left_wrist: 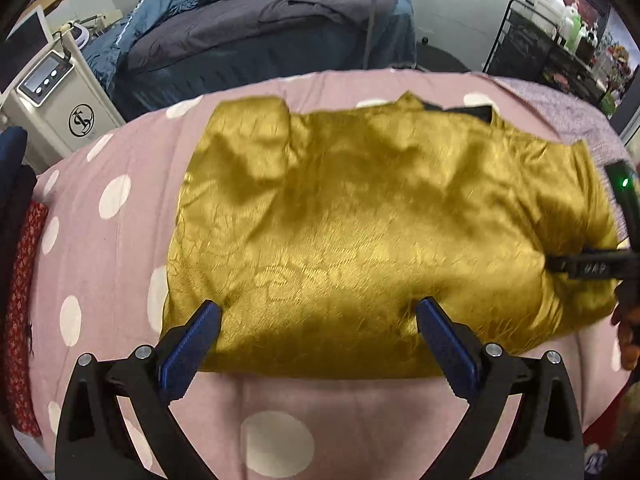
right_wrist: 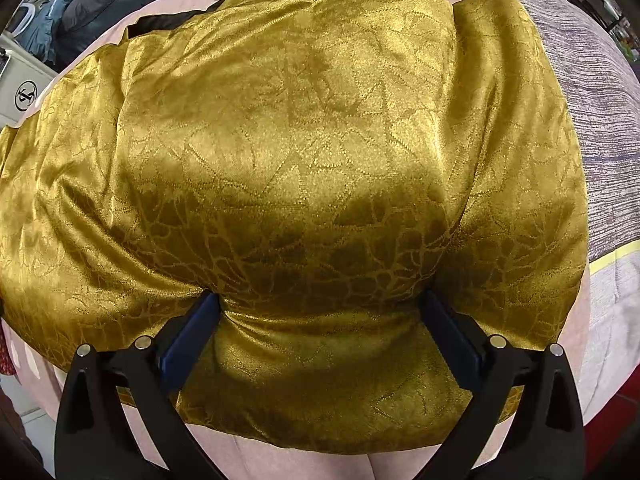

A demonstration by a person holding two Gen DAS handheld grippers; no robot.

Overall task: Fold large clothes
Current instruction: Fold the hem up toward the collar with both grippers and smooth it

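Note:
A shiny gold patterned garment [left_wrist: 360, 232] lies folded into a thick rectangle on a pink bed cover with white dots [left_wrist: 112, 240]. My left gripper [left_wrist: 318, 312] is open, its blue pads resting on the garment's near edge. The right gripper shows at the right edge of the left wrist view [left_wrist: 588, 266], pressed on the garment's right end. In the right wrist view the garment [right_wrist: 320, 140] fills the frame and my right gripper [right_wrist: 320, 304] is open, with a bulge of fabric between its fingers. A black lining [left_wrist: 468, 111] peeks out at the far edge.
A grey knitted blanket [right_wrist: 600, 80] lies to the right of the garment. A white machine [left_wrist: 56, 96] stands at the left, a bed with dark and blue bedding [left_wrist: 260, 28] behind. A black shelf with bottles [left_wrist: 560, 40] stands far right. Red patterned cloth [left_wrist: 20, 320] hangs at the left edge.

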